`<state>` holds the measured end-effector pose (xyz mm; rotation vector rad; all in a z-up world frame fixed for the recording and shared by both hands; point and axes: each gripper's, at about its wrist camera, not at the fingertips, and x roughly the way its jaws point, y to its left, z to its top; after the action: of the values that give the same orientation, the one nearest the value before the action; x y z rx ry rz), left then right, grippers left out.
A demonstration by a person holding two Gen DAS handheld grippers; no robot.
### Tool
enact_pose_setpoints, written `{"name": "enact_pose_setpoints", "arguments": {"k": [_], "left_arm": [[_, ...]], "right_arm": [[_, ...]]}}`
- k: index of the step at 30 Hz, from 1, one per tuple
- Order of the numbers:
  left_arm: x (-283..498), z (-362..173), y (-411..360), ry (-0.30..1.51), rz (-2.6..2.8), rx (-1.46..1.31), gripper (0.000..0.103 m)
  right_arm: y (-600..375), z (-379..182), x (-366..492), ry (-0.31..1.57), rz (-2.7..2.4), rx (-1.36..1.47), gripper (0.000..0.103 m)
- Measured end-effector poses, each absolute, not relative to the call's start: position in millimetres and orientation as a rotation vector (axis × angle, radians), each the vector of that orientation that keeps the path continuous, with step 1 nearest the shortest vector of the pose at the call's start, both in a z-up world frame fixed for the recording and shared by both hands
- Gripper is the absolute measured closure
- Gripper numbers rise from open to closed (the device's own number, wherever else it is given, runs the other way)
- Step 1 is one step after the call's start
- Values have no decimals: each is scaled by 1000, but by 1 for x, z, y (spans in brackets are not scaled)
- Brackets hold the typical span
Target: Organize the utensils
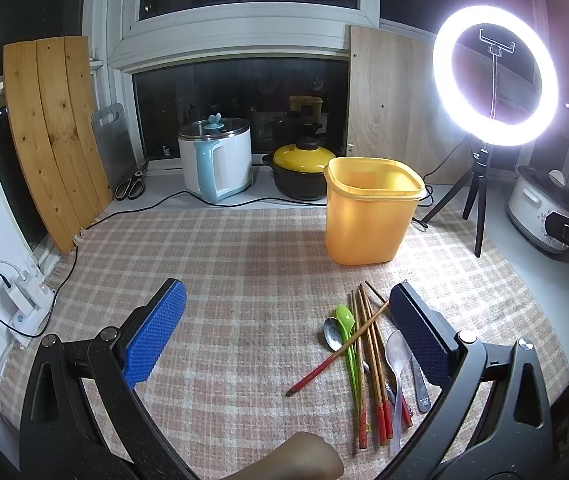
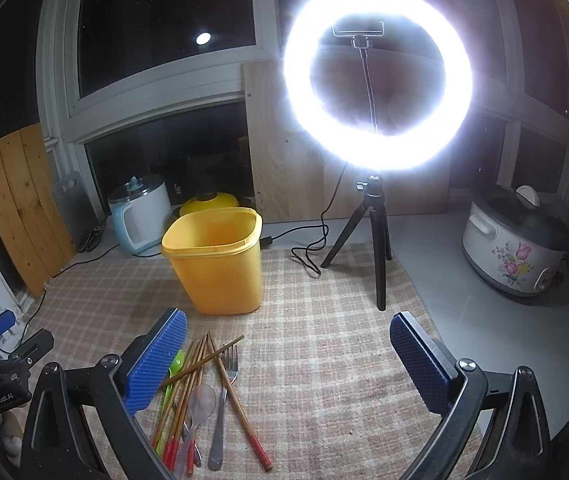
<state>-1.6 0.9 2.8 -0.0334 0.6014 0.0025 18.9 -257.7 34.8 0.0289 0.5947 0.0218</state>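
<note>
Left wrist view: the utensils (image 1: 368, 364) lie in a loose heap on the checked cloth (image 1: 244, 272), toward its near edge and on the side nearest the ring light (image 1: 495, 75). The heap holds several brown wooden chopsticks (image 1: 366, 360) with red-lacquered ends, one lying slantwise across the others, a lime-green plastic spoon (image 1: 346, 324), a polished metal spoon (image 1: 333, 335), and a clear plastic spoon (image 1: 398, 354). Farther back on the cloth, apart from the heap, stands a translucent yellow-orange plastic container (image 1: 368, 216), square with rounded corners, upright and open-topped. The left gripper (image 1: 284, 340) is spread wide with nothing between its blue, dimple-textured pads (image 1: 152, 344); one pad sits just beside the heap.

In the right wrist view a metal fork (image 2: 226, 384) also shows among the chopsticks. The right gripper (image 2: 288, 364) is likewise spread wide and holds nothing, the heap lying by its left pad (image 2: 152, 364).

The cloth is a woven pink-and-cream plaid. Beyond its far edge sit a white electric pot (image 1: 220, 160) with a pale blue handle and glass lid, and a dark clay pot (image 1: 300, 172) with a glossy yellow lid. A knotty pine board (image 1: 52, 132) leans at the window.
</note>
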Motion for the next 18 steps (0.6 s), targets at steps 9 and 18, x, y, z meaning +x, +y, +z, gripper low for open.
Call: {"name": "enact_pose_setpoints", "arguments": {"k": [9, 18], "left_arm": [[2, 7, 0, 605, 5, -29, 0], [2, 8, 0, 604, 4, -31, 0]], "right_arm": [[-256, 36, 23, 598, 22, 25, 0], [-257, 36, 26, 601, 23, 22, 0]]}}
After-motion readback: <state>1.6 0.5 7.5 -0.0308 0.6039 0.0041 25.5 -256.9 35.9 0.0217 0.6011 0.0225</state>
